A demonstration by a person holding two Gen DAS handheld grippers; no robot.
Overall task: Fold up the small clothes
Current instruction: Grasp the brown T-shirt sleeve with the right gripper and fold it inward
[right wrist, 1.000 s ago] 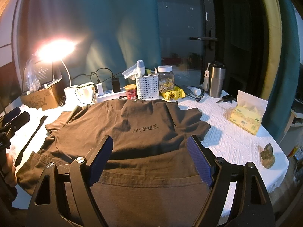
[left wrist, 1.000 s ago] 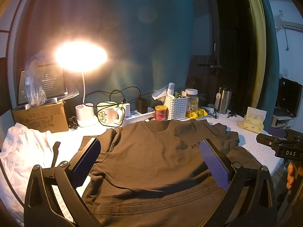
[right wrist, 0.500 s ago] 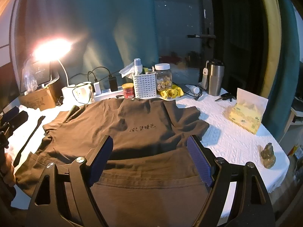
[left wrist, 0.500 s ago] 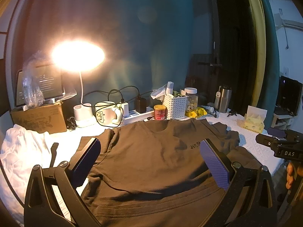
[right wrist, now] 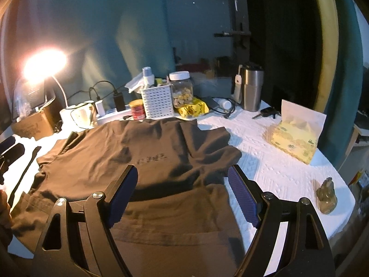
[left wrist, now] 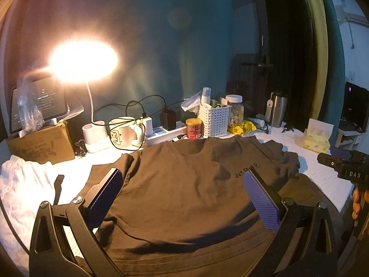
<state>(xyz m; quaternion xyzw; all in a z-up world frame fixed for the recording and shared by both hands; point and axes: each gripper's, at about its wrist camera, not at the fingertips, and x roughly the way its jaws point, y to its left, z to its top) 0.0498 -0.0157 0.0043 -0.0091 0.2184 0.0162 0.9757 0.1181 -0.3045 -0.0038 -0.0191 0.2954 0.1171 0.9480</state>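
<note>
The shirt (left wrist: 184, 184), dark brown, lies spread flat on the table (right wrist: 276, 152), which carries a white textured cloth. In the left wrist view the shirt fills the lower centre of the frame, collar toward the top, with small printed text right of centre. In the right wrist view it occupies the lower left and centre (right wrist: 150, 161); its hem runs off the bottom edge between the fingers.

The left gripper (left wrist: 182, 194) is released: its two blue-padded fingers stand wide apart above the shirt body, holding nothing. The right gripper (right wrist: 182, 189) is likewise released, its fingers spread over the lower part of the shirt, with nothing between them. From these views it cannot be told whether either gripper touches the fabric.

In the left wrist view the right gripper also appears at the right edge of the frame (left wrist: 343, 166), beside the shirt's sleeve.

Items along the far table edge:
- lit lamp (left wrist: 83, 60), upper left
- mug (left wrist: 124, 132), below the lamp
- white basket (left wrist: 213, 120), centre
- red tin (left wrist: 193, 128), just left of the basket
- jar (right wrist: 181, 90), just right of the basket
- steel tumbler (right wrist: 251, 87), right of centre
- tissue pack (right wrist: 297, 138), right side of the frame

A white cloth (left wrist: 20, 184) lies crumpled at the left edge in the left wrist view.
</note>
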